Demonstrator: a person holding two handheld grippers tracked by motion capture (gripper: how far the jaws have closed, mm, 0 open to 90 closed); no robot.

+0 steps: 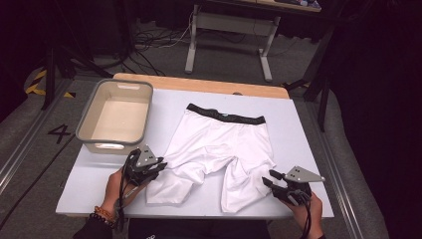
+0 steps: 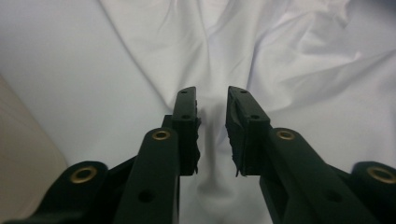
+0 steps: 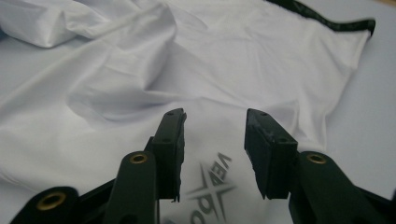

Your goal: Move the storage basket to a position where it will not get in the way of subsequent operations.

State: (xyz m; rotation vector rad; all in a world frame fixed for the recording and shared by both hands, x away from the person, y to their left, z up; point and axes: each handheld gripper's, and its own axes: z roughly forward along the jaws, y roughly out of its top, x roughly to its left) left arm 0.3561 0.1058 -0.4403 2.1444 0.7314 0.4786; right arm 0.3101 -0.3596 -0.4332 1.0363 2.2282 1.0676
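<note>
Near the bench's (image 1: 298,129) front edge, two hands hold two grippers: the left gripper (image 1: 158,168) angles right over one leg of the single white shorts (image 1: 219,149), the right gripper (image 1: 267,179) points left beside the other, both jaws spread, pinching nothing. One grey tub (image 1: 115,115) stands far left.

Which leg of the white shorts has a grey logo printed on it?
The leg by the right gripper: the right gripper view shows a grey logo on the white shorts between its open jaws. The leg by the left gripper looks plain.
</note>
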